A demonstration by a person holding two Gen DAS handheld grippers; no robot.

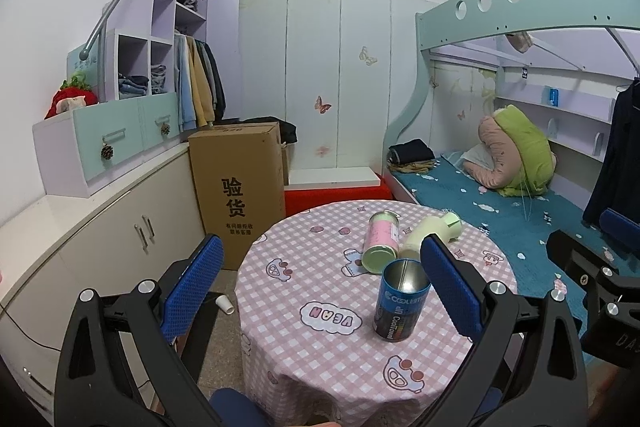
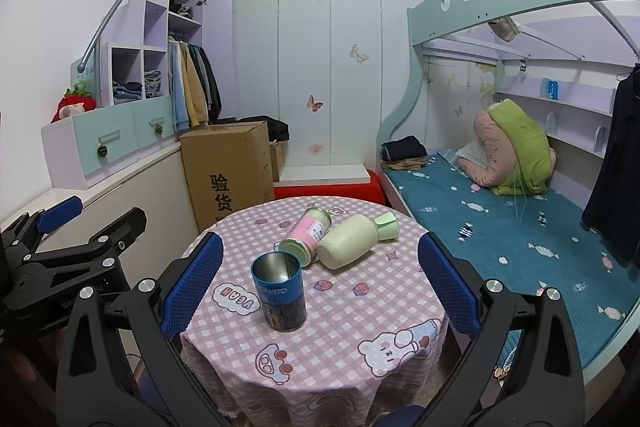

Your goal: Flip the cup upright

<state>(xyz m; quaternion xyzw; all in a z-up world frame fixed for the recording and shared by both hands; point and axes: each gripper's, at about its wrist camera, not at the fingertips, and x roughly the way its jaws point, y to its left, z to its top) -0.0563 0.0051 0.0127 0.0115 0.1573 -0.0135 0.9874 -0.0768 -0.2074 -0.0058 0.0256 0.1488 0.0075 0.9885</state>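
A blue cylindrical cup (image 1: 400, 301) with a shiny metal inside stands upright, mouth up, on the round table (image 1: 320, 367); it also shows in the right wrist view (image 2: 279, 291). My left gripper (image 1: 322, 291) is open and empty, held above the table's near side, its right finger close to the cup. My right gripper (image 2: 320, 283) is open and empty, held back from the table, the cup left of its middle. The left gripper (image 2: 92, 227) shows at the left of the right wrist view.
A pink-and-green can (image 1: 382, 241) and a pale green bottle (image 1: 430, 233) lie on their sides behind the cup. A cardboard box (image 1: 238, 187) stands left of the table, a bunk bed (image 1: 520, 219) right. A small paper cup (image 1: 224, 304) lies on the floor.
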